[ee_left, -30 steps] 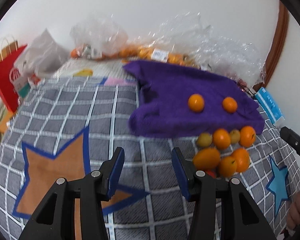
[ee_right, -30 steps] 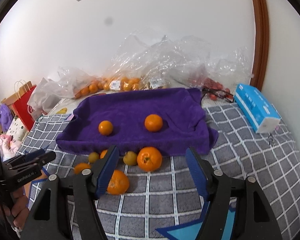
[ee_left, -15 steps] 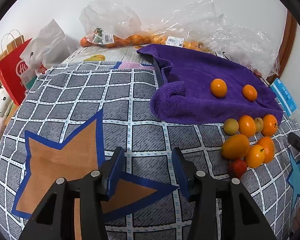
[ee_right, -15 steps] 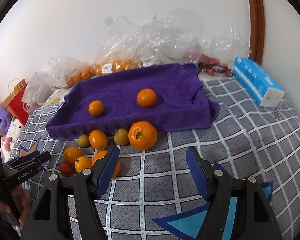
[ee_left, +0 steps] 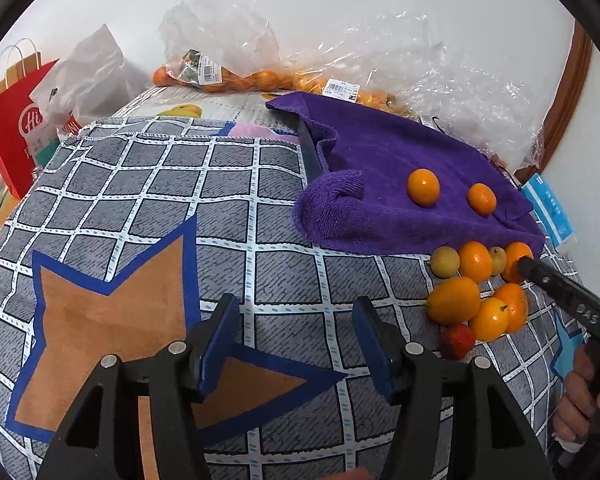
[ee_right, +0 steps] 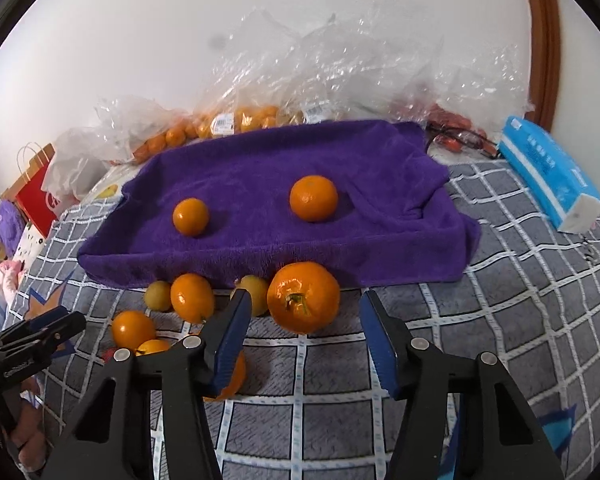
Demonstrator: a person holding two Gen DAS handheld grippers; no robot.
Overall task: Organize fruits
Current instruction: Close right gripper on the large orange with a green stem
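Note:
A purple towel (ee_right: 260,168) lies draped over a raised base, with two oranges (ee_right: 191,216) (ee_right: 313,198) on it. In front of its edge sits a cluster of fruit: a large orange (ee_right: 303,302), smaller oranges (ee_left: 475,261), yellowish fruits (ee_left: 444,262) and one red fruit (ee_left: 458,340). My right gripper (ee_right: 305,314) is low over the blanket and its jaws are closing. The large orange lies between the fingertips, which do not touch it. My left gripper (ee_left: 296,332) hovers over the star pattern to the left of the cluster, with its jaws opening on nothing.
Clear plastic bags of oranges (ee_left: 260,78) are piled along the wall behind the towel. A blue tissue pack (ee_right: 548,172) lies at the right, and a red paper bag (ee_left: 16,120) stands at the left. The checked blanket (ee_left: 160,184) covers the surface.
My right gripper has sunk toward the large orange and its jaws have narrowed around it. The left jaws have spread a little. The right gripper's finger now shows by the cluster in the left wrist view.

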